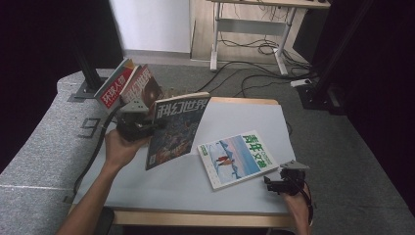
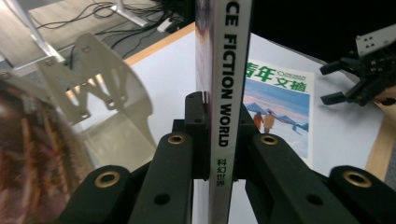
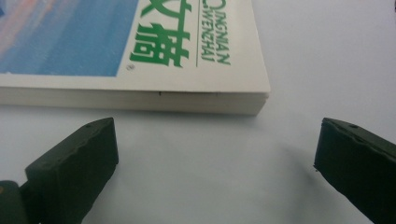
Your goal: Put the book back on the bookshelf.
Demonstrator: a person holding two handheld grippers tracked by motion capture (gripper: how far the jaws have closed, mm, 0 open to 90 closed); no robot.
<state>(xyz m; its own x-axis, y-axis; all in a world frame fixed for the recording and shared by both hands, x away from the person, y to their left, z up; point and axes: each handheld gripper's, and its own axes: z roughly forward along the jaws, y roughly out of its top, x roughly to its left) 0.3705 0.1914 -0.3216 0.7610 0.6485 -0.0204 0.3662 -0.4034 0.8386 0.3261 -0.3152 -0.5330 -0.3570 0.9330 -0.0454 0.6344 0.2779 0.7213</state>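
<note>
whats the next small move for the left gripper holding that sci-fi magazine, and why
Probably carry it a little further toward the metal bookend and stand it beside the magazines already leaning there. The left gripper is clamped on the sci-fi magazine by its spine, held upright and clear of the table, so it looks ready for shelving.

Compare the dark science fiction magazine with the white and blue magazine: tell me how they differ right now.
The science fiction magazine is lifted off the table, clamped at its spine by the left tongs; the white and blue magazine lies flat on the table, ungripped, with the open right tongs just short of its edge. The first has a dark, busy cover with white title characters; the second a pale snowy scene with green characters. Both are closed, with Chinese titles.
</note>
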